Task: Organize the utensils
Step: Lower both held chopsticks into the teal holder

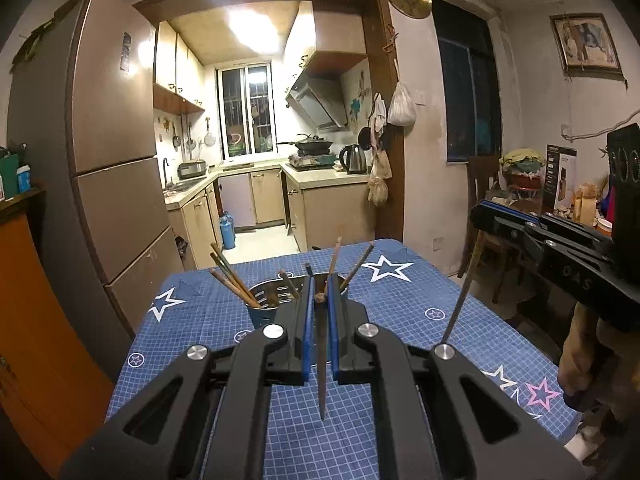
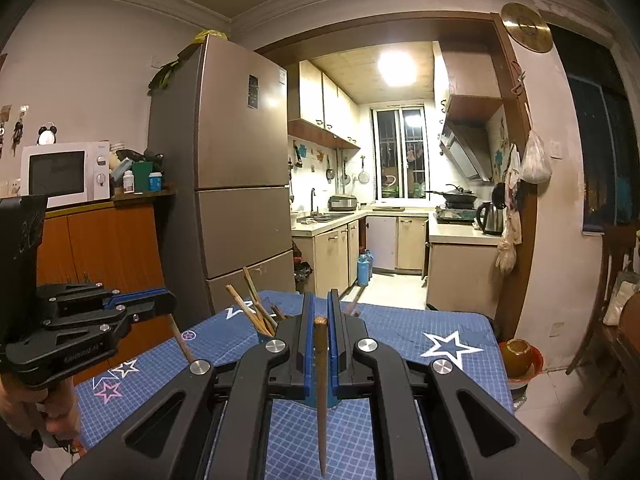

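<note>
A metal utensil holder (image 1: 276, 300) with several wooden chopsticks (image 1: 228, 280) stands on the blue star-patterned tablecloth (image 1: 400, 304). My left gripper (image 1: 319, 296) is shut on a brown chopstick (image 1: 322, 368) that hangs point down just in front of the holder. My right gripper (image 2: 319, 312) is shut on another brown chopstick (image 2: 321, 392), also point down, above the table near the holder (image 2: 266, 334). In the left wrist view the right gripper (image 1: 486, 216) shows at the right with its chopstick (image 1: 460, 300). In the right wrist view the left gripper (image 2: 170, 306) shows at the left with its chopstick (image 2: 182, 340).
A tall fridge (image 2: 240, 184) stands left of the table, with an orange cabinet (image 2: 100, 248) and microwave (image 2: 64, 172) beside it. A wooden chair (image 1: 484, 184) and cluttered items stand right. A bowl (image 2: 520, 356) sits off the table's right edge. The kitchen lies beyond.
</note>
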### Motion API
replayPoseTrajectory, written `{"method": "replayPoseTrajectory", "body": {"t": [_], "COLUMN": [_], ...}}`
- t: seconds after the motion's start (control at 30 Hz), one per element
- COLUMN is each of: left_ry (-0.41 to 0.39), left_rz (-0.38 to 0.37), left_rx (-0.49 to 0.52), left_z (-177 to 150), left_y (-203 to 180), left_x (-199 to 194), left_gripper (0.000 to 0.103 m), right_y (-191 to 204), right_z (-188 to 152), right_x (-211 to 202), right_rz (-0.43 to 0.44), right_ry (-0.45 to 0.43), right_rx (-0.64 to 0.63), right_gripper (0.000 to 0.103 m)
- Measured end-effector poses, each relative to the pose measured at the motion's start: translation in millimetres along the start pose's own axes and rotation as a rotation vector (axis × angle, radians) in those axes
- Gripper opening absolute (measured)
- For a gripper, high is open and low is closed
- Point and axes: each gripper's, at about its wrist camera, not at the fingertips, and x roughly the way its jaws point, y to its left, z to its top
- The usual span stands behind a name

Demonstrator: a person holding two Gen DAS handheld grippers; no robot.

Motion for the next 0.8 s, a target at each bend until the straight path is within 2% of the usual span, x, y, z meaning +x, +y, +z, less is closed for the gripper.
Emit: {"method": "replayPoseTrajectory", "body": {"t": [0.57,0.8], "left_ry": [-0.004,-0.027], "left_rz": [-0.013,-0.016], "left_rx": [-0.023,-0.022], "left_z": [37,67], "left_y": [27,36], "left_x": [4,5], "left_gripper": [0.005,0.005], "right_y": [30,29], "right_z": [31,62], "right_x": [32,44], "right_rz": [0.003,-0.014], "right_ry": [-0.003,-0.016], "right_rx": [-0.013,-0.015], "right_gripper": [0.007,0.007]}}
